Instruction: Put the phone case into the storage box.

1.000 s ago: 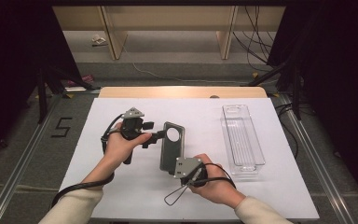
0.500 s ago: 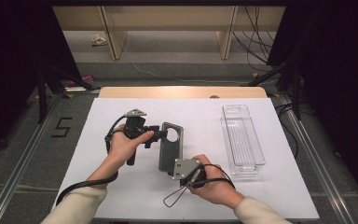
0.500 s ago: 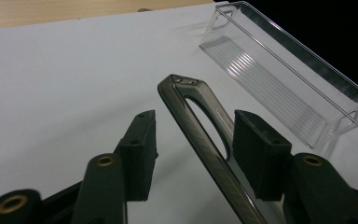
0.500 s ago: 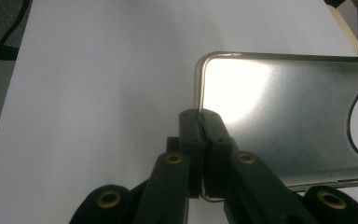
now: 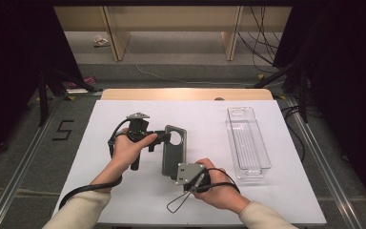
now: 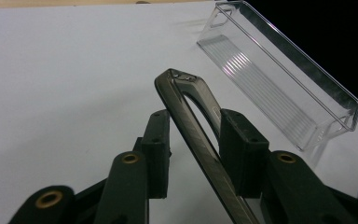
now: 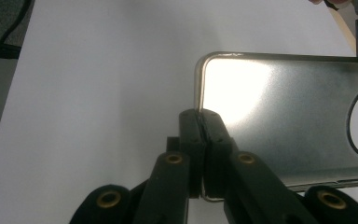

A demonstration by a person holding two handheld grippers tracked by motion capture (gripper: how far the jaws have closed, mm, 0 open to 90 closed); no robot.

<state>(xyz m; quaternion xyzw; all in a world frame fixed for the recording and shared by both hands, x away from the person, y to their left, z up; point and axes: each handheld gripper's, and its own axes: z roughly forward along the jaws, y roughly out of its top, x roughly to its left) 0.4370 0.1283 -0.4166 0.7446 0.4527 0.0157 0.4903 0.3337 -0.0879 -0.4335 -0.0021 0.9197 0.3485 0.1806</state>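
A dark grey phone case with a round camera hole stands on its edge over the white table, a little left of centre. My right gripper is shut on the case's near corner, its pads pressed together over the rim. My left gripper reaches in from the left at the case's far end. In the left gripper view the case slants between the two open jaws. It lies against the right pad, and a gap is left at the other pad.
A clear plastic tray lies lengthwise on the right half of the table, also seen in the left gripper view. Cables trail from both grippers. A number 5 is marked on the floor to the left.
The case has tipped from leaning flat-ish to nearly on edge. Both hands have shifted only slightly and the right gripper has kept its hold.
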